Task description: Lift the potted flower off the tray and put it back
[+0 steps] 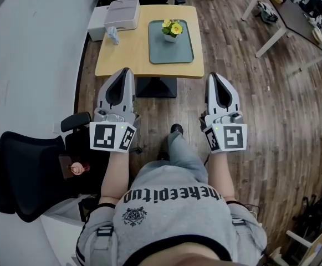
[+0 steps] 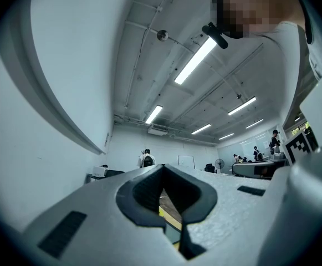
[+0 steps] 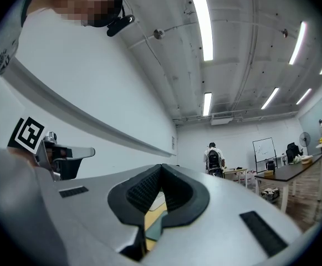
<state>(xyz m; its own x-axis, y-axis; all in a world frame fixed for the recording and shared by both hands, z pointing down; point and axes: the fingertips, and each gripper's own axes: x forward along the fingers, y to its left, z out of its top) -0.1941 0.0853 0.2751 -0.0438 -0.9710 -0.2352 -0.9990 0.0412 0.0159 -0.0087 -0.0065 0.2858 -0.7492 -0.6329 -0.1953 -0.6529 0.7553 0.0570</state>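
The potted flower (image 1: pixel 172 29), yellow blooms in a small white pot, stands upright on the far part of a grey-green tray (image 1: pixel 172 53). The tray lies on a small wooden table (image 1: pixel 122 57) ahead of me. My left gripper (image 1: pixel 126 71) and right gripper (image 1: pixel 211 76) are held side by side over the floor, short of the table's near edge and well apart from the pot. Both are shut with nothing between the jaws. In the left gripper view the jaws of the left gripper (image 2: pixel 162 168) meet at the tip, as do those of the right gripper (image 3: pixel 161 166) in the right gripper view.
A white box (image 1: pixel 122 13) and a small bottle (image 1: pixel 113 35) sit on the table's far left. A black office chair (image 1: pixel 22 170) stands close at my left beside the white wall. Desks (image 1: pixel 294 15) fill the upper right. My leg and shoe (image 1: pixel 176 129) are between the grippers.
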